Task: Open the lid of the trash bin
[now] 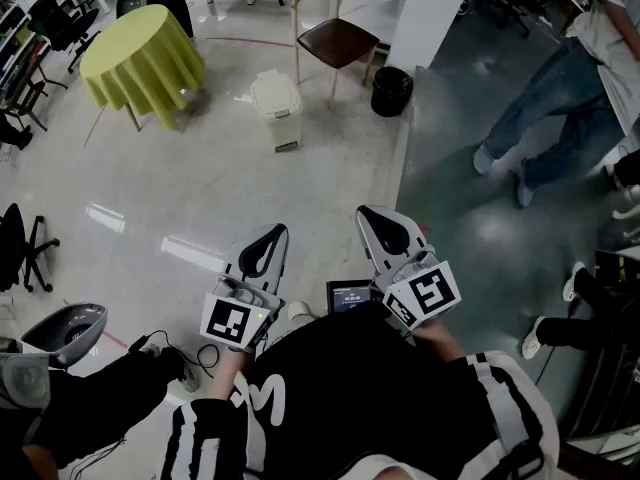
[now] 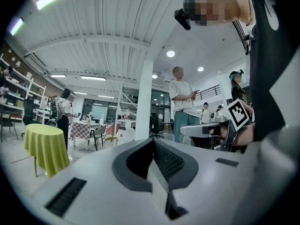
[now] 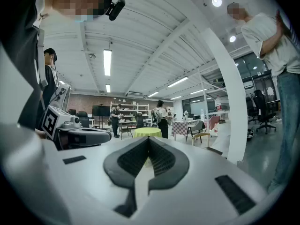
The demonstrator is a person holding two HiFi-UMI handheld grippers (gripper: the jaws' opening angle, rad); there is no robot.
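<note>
Held close against the body, side by side: left gripper (image 1: 276, 233) and right gripper (image 1: 367, 215), jaws pressed together on nothing. Far off across the floor, lid (image 1: 273, 84) down: cream trash bin (image 1: 276, 108), between green-draped table (image 1: 140, 58) and chair (image 1: 336, 38).

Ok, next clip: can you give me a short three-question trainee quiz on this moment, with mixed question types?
1. True or false: the lid of the trash bin is already open.
2. Pick one. The left gripper and the right gripper are:
A. both shut and empty, held near the person's body, far from the bin
B. both clamped on the lid
C. one open, one holding a bag
3. Fill in: the bin stands between the chair and a table covered with a ___ cloth.

Key: 1 false; 2 A; 3 yellow-green.
</note>
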